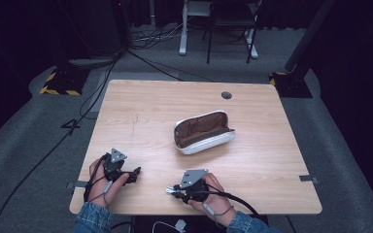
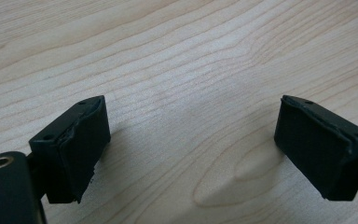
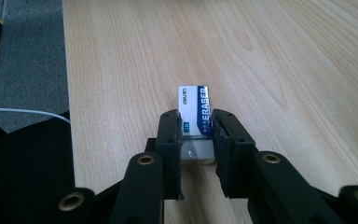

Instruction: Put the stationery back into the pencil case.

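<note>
Both grippers sit low at the near edge of the wooden table [image 1: 141,102], each held in one of the person's hands. At the near left, the left gripper [image 1: 135,174] rests just above the wood with its jaws spread wide; in the left gripper view the left gripper [image 2: 191,149] has bare wood grain between its two black pads [image 2: 81,144], and nothing is caught between them. The left hand [image 1: 99,187] wraps around its body, and a denim sleeve [image 1: 92,218] comes in from the near edge.

Near the middle of the near edge, the right gripper [image 1: 171,190] points toward the left, held by the right hand [image 1: 216,199]. In the right gripper view, the right gripper [image 3: 196,135] has its jaws clamped on a small white and blue eraser [image 3: 195,116], pressing on its two long sides. The eraser's far end sticks out past the pads, and the word ERASER is readable on its sleeve. It seems to lie on or just above the table, though the contact itself is hard to judge.

Farther in, around the table's centre and slightly right, a white pencil case [image 1: 204,132] lies open with its brown lining facing up, well apart from both grippers. A small round hole [image 1: 227,95] is set in the tabletop near the far edge.
</note>
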